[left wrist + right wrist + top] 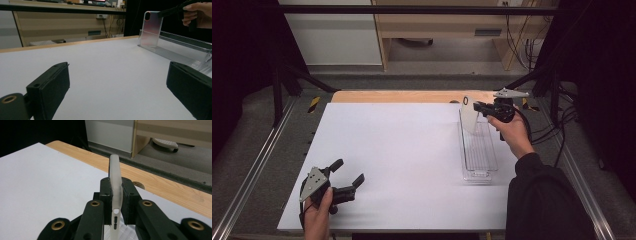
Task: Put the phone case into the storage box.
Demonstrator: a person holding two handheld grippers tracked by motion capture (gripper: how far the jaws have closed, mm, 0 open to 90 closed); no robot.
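High view. A white sheet point(402, 165) covers the table point(412, 96), with a strip of bare wood along the far edge. The left gripper point(348, 172) sits low over the near left corner of the sheet, held in the person's left hand point(318, 217), jaws spread apart with nothing between them. Over at the far right, the right gripper point(478, 106) is raised in the right hand point(513, 132), pinching a clear phone case point(469, 116) by its upper edge. The case stands roughly upright over the far end of a long clear tray point(479, 150) lying along the sheet's right side. Whether its lower end touches the tray, cannot tell from here.

Left gripper view. Two black padded jaws wide apart, empty, white sheet between them. Far right: the phone case upright, orange-ringed camera cutout point(147, 16) at its top corner, bottom edge at the tray's end. The other hand and its gripper grip the case's upper corner.

Right gripper view. Jaws clamped on the phone case, seen edge-on and frosted, side-button slots point(115, 219) facing the camera. The case rises above the jaw tips. Wooden table edge beyond.
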